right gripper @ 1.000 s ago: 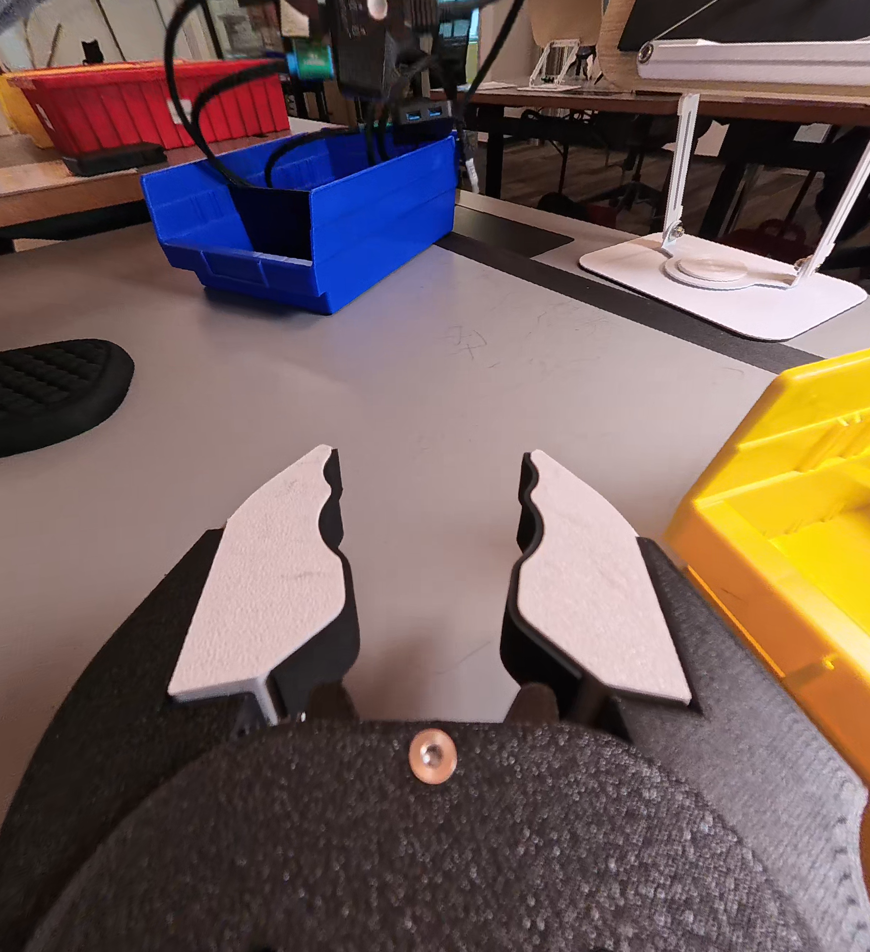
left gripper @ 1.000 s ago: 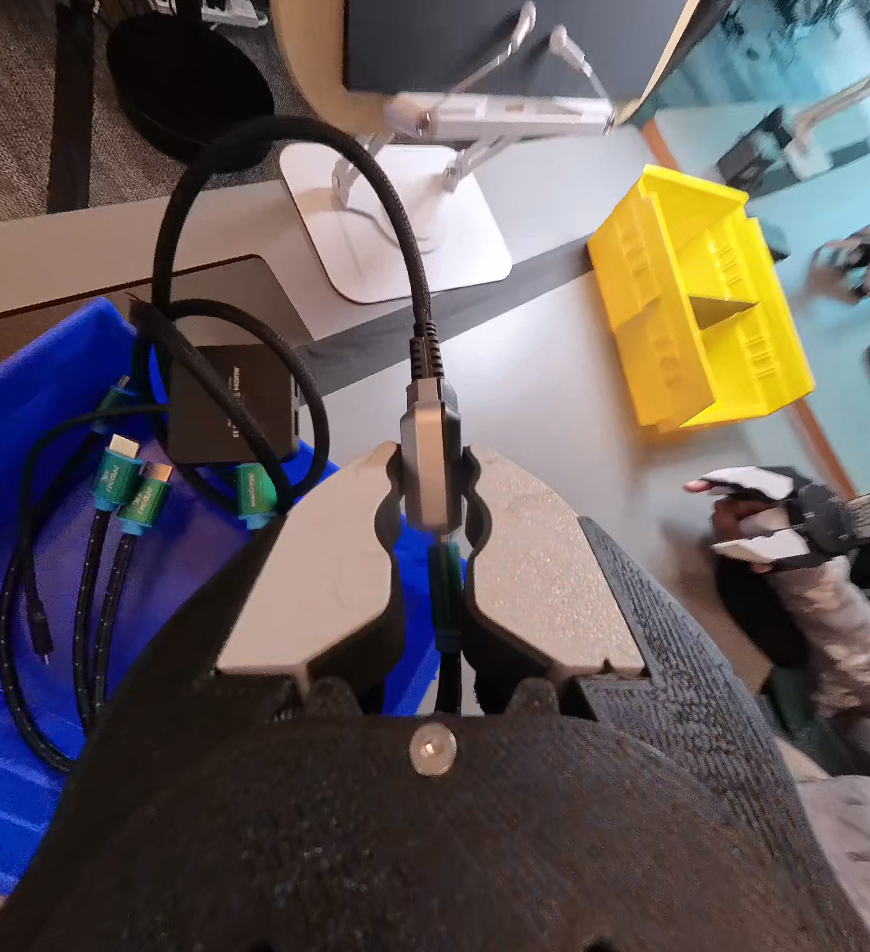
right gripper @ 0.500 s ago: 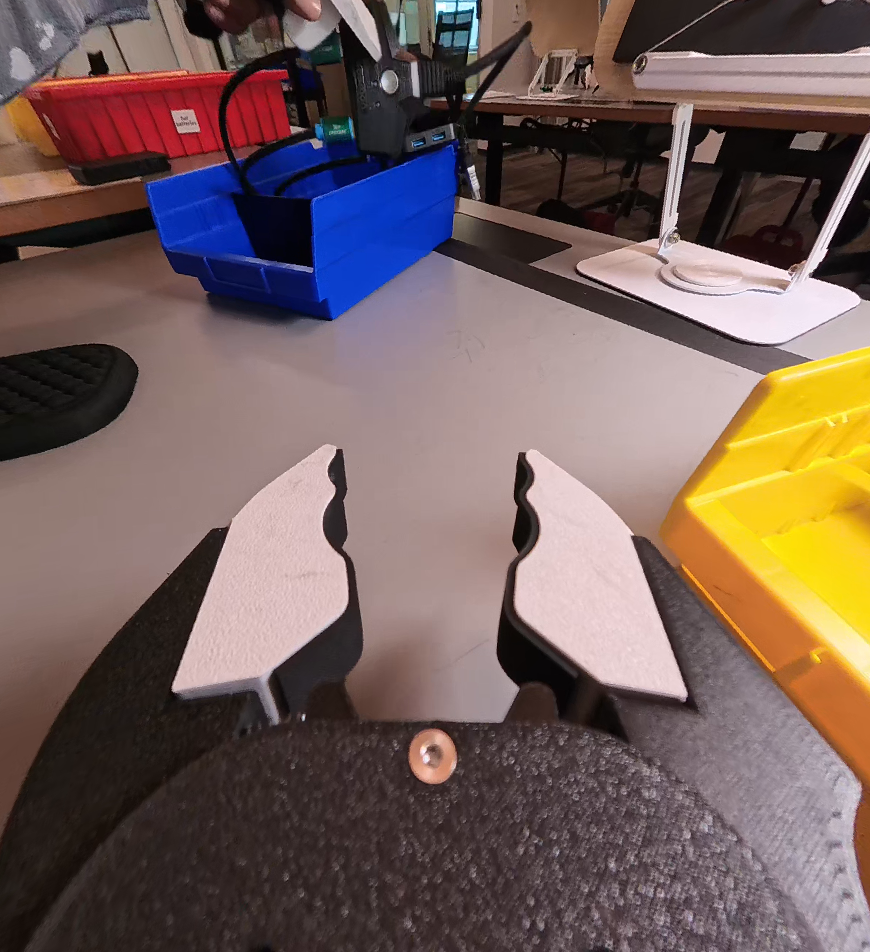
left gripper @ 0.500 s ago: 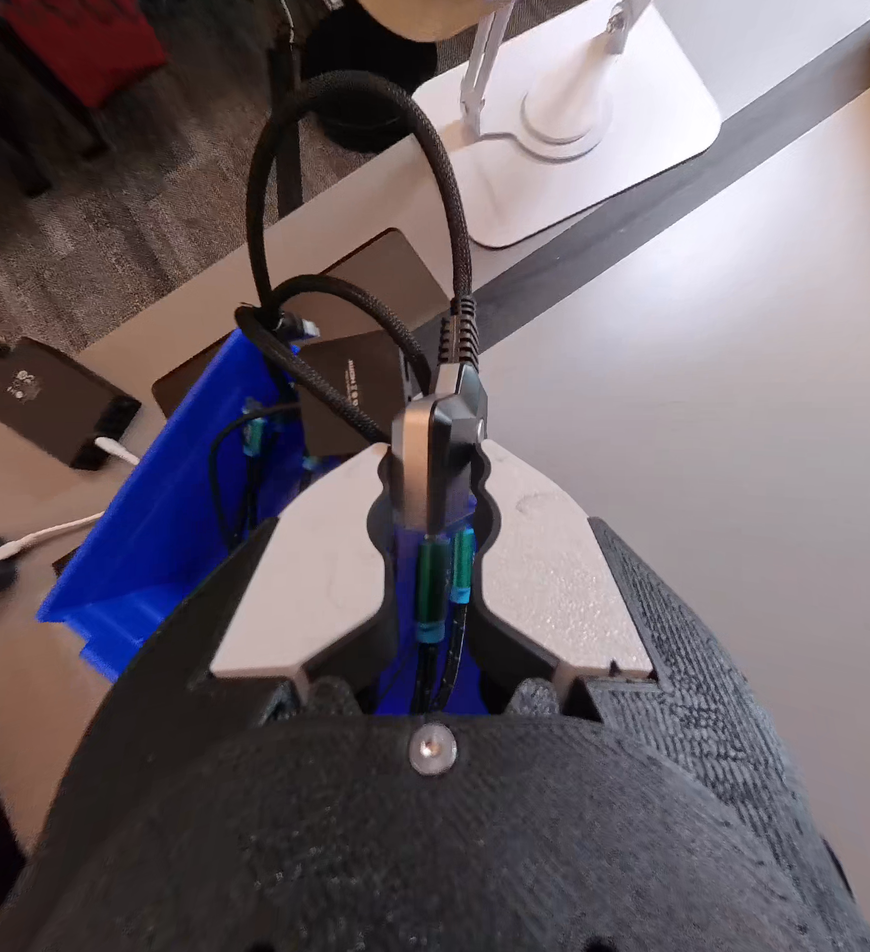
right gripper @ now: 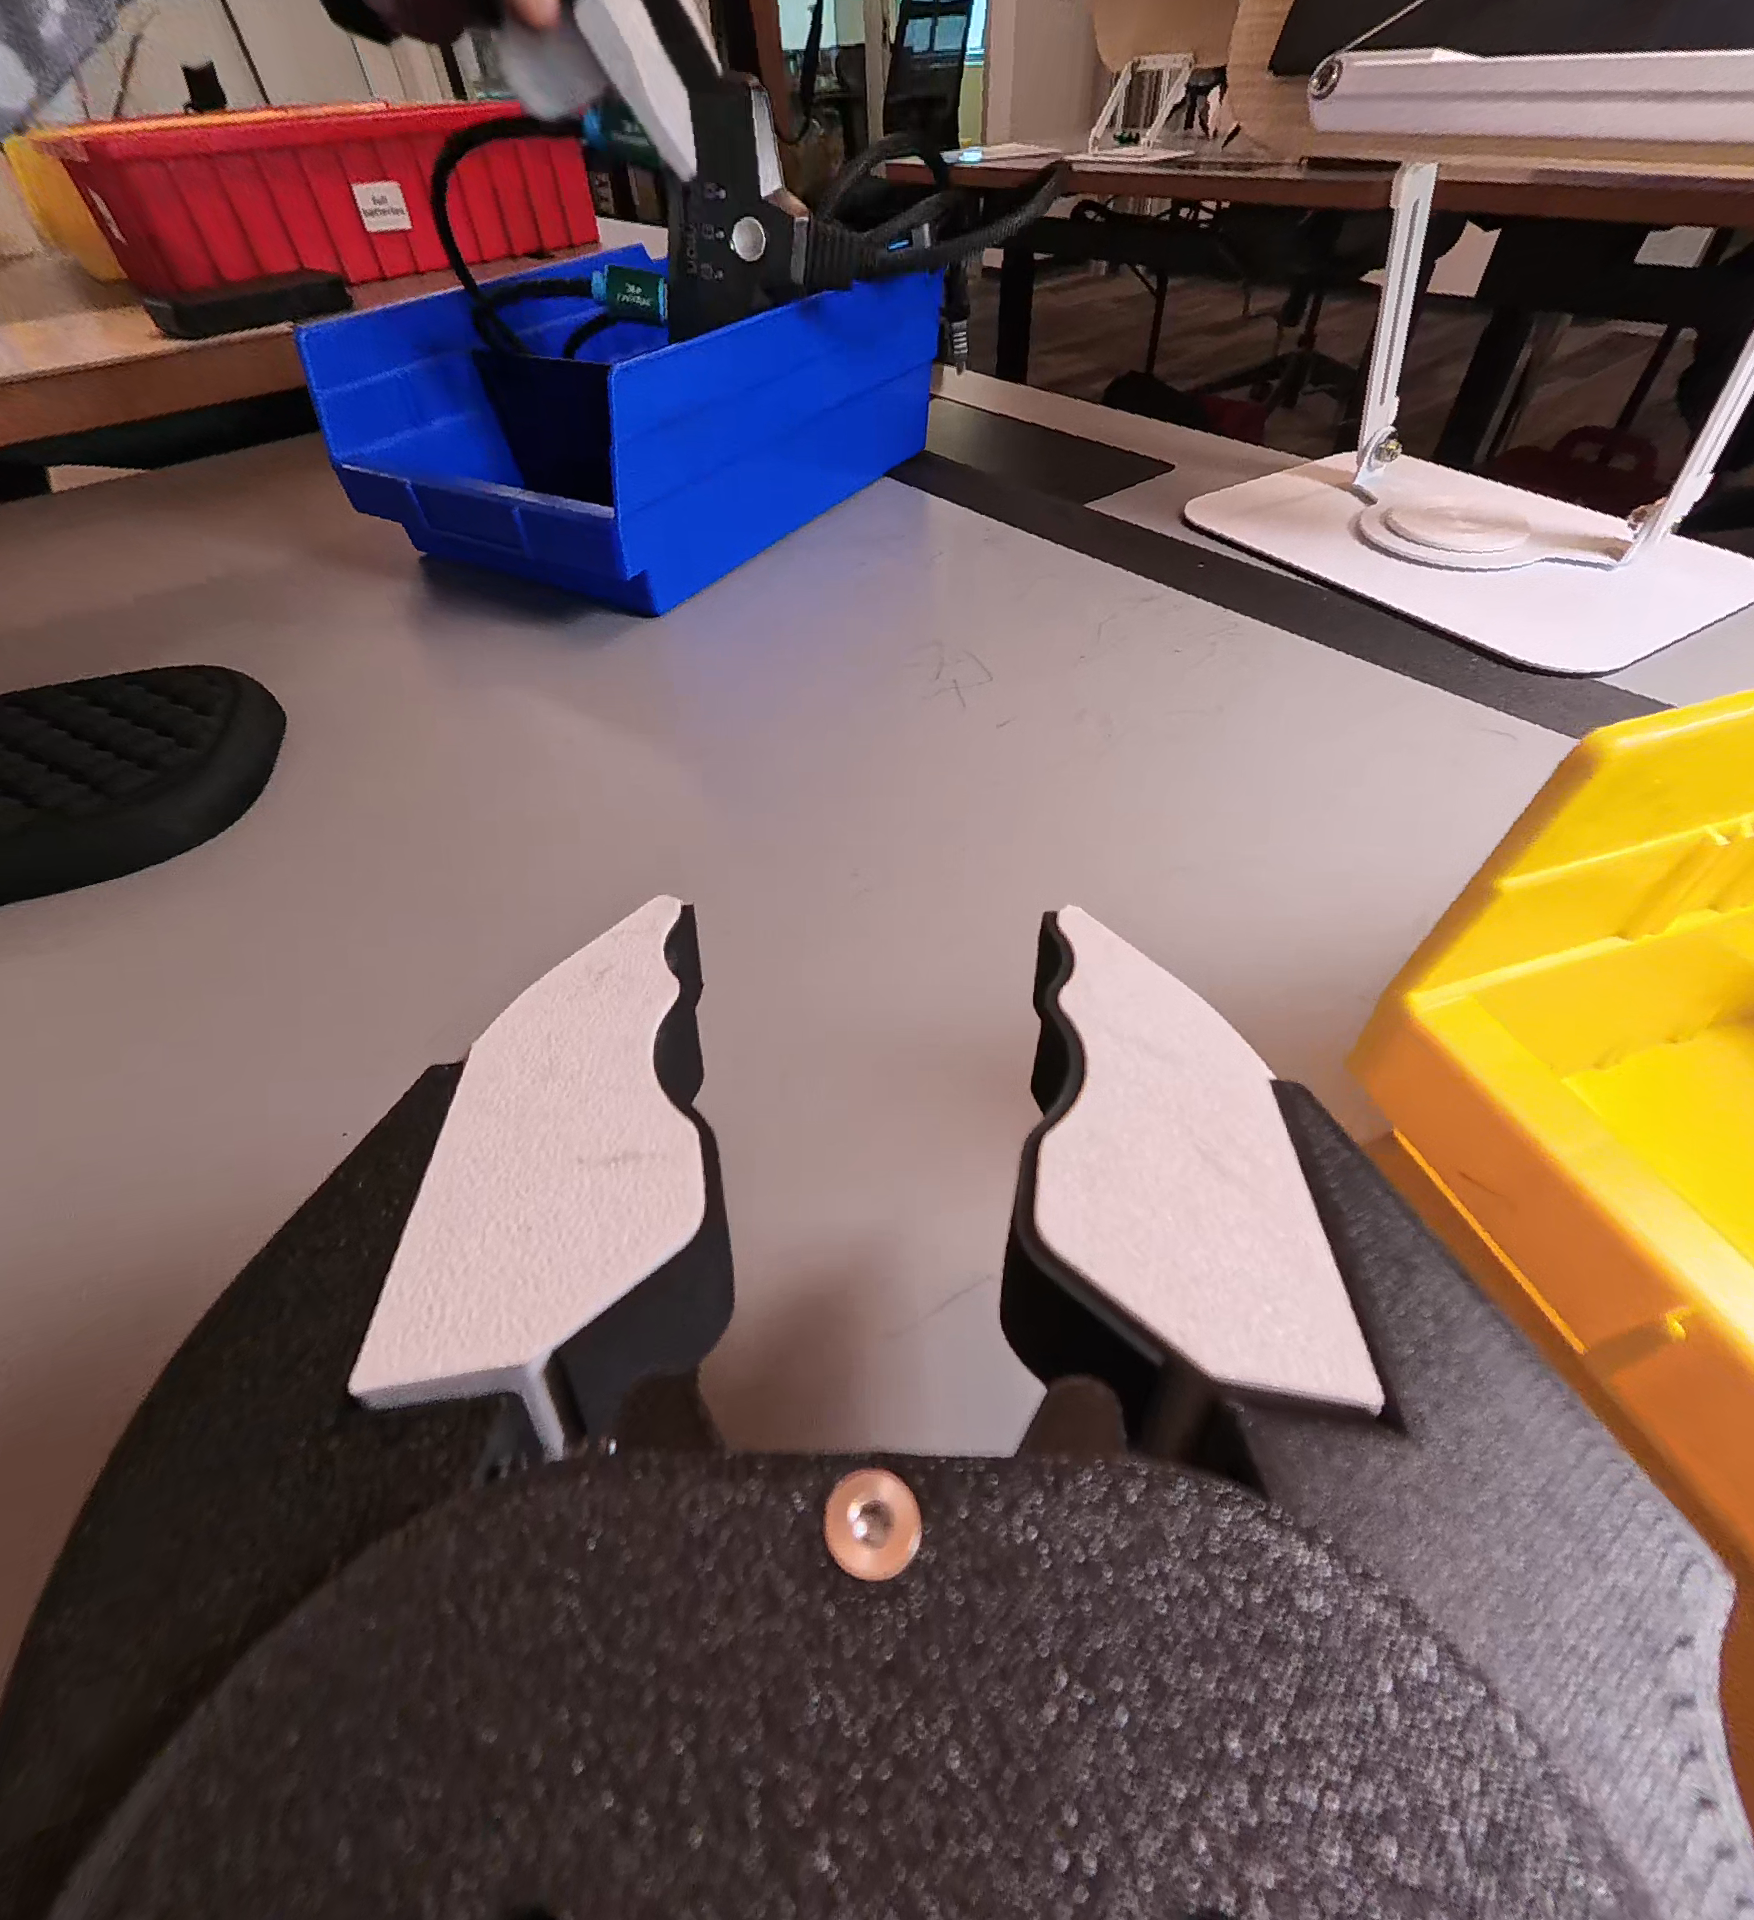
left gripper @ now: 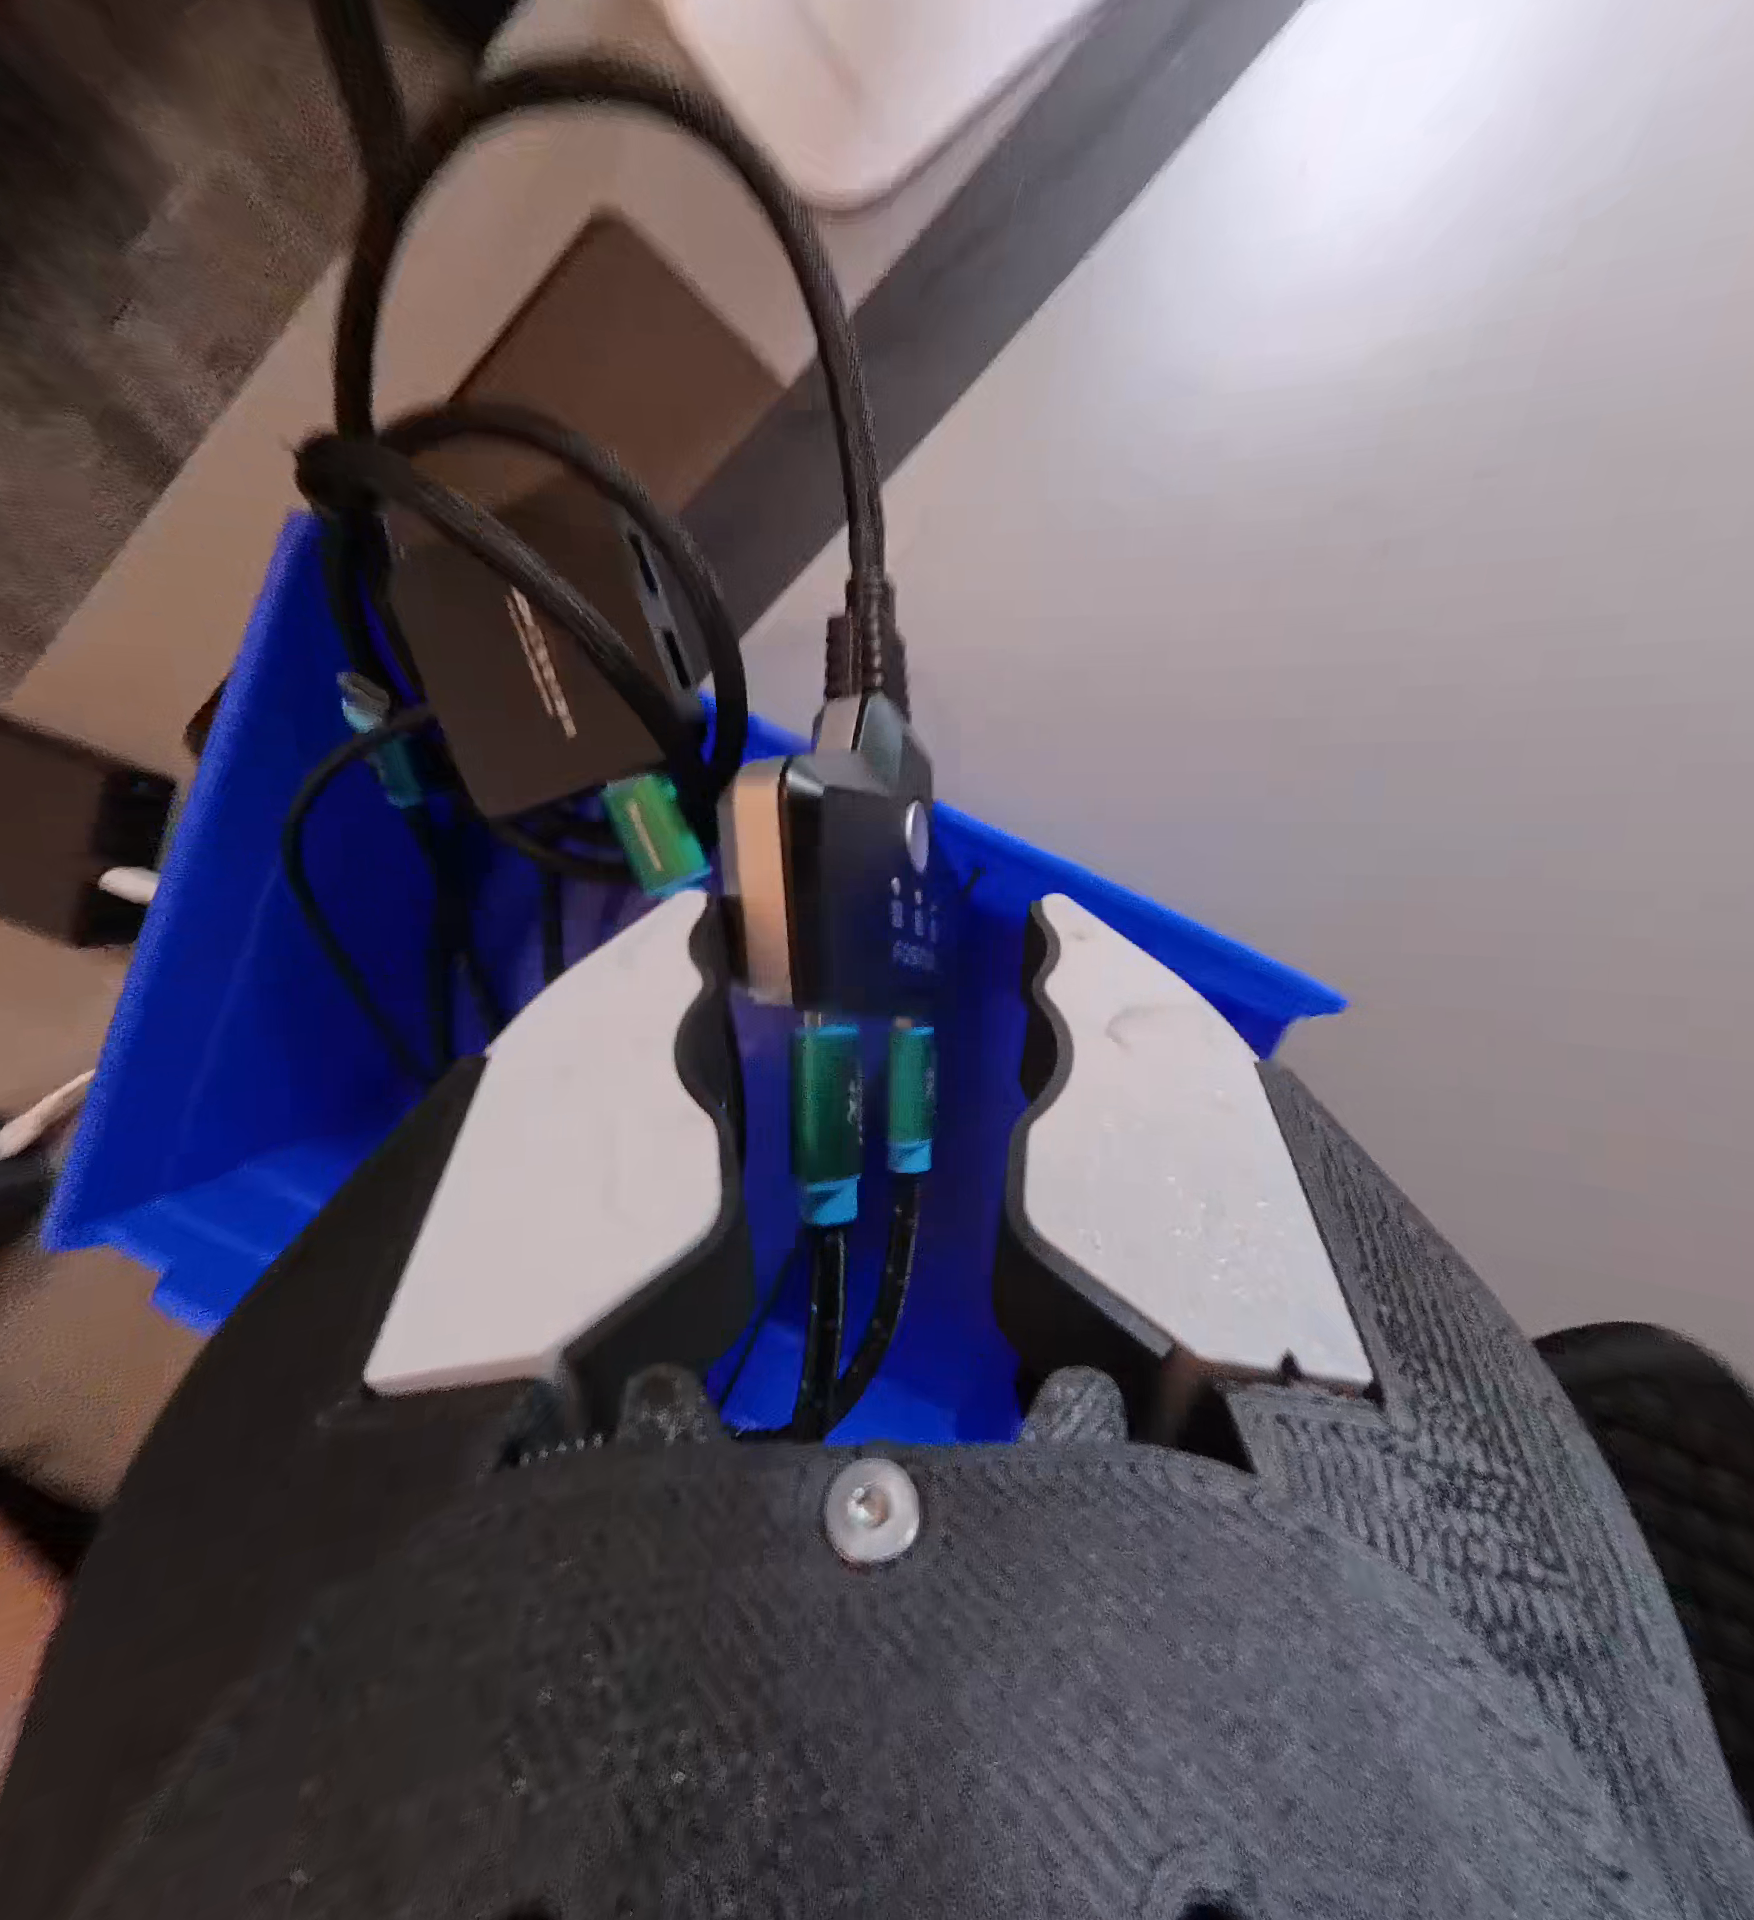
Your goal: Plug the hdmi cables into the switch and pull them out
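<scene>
between the tips of your left claw (left gripper: 868, 920) hangs the hdmi switch (left gripper: 831, 883), a small dark block with a silver edge, and the jaws stand wide now, so the claw looks released; whether the left pad (left gripper: 582, 1122) touches the silver edge, i cannot tell. two green-sleeved hdmi plugs (left gripper: 857, 1107) sit seated in the switch's near end, their cables running back toward the claw's palm, and a braided lead (left gripper: 831, 343) loops away from its far end. ahead and to the left of the tips a black hub (left gripper: 530, 675) and a loose green plug (left gripper: 649, 831) dangle over the blue bin (left gripper: 218, 1039), which lies below and ahead of the claw. your right claw (right gripper: 868, 935) is released and empty, low over the grey table (right gripper: 852, 727), with the yellow bin (right gripper: 1600, 1039) just to its right and the blue bin well ahead. judging by the seated plugs, you are in the pulling-out half, or setting the bundle down into the bin. next you would need the switch pinned by one claw and the other clenched on one green sleeve, pulling straight along the plug's axis.
</scene>
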Motion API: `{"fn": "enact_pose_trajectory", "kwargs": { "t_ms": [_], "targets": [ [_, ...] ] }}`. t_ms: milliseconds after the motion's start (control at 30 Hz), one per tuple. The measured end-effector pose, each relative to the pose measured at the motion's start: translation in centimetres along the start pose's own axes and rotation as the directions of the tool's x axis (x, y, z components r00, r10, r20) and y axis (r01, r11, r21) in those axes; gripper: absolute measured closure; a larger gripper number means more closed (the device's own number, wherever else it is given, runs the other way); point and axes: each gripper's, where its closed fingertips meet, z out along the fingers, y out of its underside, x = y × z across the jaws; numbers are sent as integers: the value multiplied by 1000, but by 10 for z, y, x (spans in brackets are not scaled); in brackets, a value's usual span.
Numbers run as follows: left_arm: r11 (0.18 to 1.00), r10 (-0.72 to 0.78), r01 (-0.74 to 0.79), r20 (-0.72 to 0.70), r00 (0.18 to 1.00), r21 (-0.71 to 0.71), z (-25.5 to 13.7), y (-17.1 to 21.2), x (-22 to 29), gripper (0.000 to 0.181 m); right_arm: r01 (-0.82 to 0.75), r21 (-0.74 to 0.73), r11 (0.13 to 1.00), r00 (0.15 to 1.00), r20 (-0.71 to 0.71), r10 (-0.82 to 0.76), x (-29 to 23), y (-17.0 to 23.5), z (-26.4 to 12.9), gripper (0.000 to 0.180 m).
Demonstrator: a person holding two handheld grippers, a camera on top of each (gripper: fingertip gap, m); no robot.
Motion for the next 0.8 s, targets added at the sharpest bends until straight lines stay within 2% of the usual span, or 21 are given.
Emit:
{"fn": "enact_pose_trajectory", "kwargs": {
  "t_ms": [33, 133, 200, 267, 367, 500, 633, 800],
  "targets": [
    [997, -31, 35, -59, 998, 71, -11, -10, 1, 125, -1, -1, 1000, 1000, 1, 1, 0, 0, 0, 118],
    [942, -163, 232, -277, 947, 241, -48, -38, -4, 127, -12, -5, 1000, 1000, 3, 12, 1, 2, 1, 118],
    [892, -266, 362, -333, 905, 271, -59, -45, -24, 130, -19, -10, 1000, 1000, 6, 19, 1, 3, 2, 119],
    [864, -342, 436, -342, 875, 251, -52, -40, -44, 130, -23, -11, 1000, 1000, 8, 23, 1, 4, 2, 119],
    [856, -459, 506, -295, 838, 105, -17, -10, -66, 132, -29, -9, 1000, 1000, 7, 29, 2, 4, 2, 119],
    [865, -497, 492, -311, 810, -100, 27, 26, -60, 133, -56, -9, 998, 998, 13, 56, 4, 5, 2, 120],
    [882, -470, 422, -375, 799, -208, 42, 38, -46, 138, -72, -9, 997, 997, 17, 72, 6, 5, 3, 120],
    [903, -428, 366, -396, 812, -225, 44, 36, -40, 173, -74, -14, 997, 997, 21, 75, 5, 6, 3, 120]
  ]
}}
